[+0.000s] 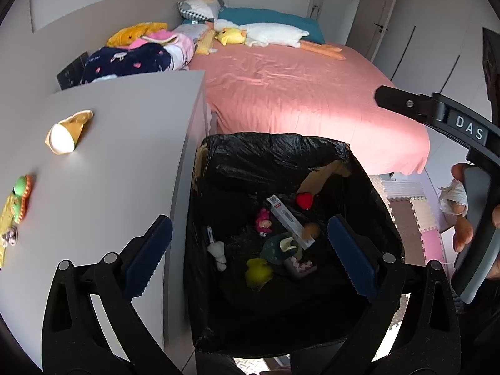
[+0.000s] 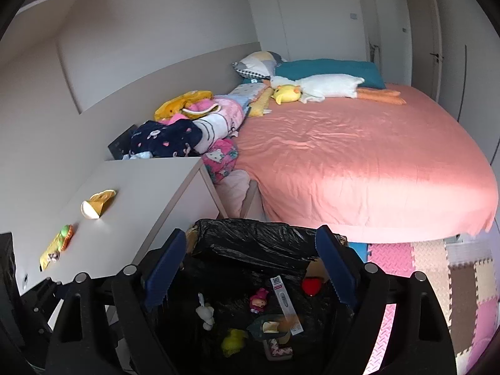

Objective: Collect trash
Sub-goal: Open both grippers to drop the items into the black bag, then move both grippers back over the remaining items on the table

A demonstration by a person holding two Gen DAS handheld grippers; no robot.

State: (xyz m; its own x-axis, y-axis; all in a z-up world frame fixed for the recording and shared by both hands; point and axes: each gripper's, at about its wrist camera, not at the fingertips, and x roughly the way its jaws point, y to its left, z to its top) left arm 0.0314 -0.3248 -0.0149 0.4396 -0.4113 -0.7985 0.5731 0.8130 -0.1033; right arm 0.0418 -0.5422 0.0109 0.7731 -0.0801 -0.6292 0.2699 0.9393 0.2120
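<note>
Two scraps, a yellow wrapper (image 1: 69,131) and a green-orange piece (image 1: 21,197), lie on the cabinet top (image 1: 125,162) left of my left gripper (image 1: 250,250). Both tongs, right gripper (image 2: 250,268) too, hang released and empty above the lined bin (image 1: 275,150). Drop looks done; next I swing left for the wrapper.

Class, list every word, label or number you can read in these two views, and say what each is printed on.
"DAS": white letters on the right gripper's black arm.
White box in the bin: code square and print, too small to read.
Nothing else legible.
</note>
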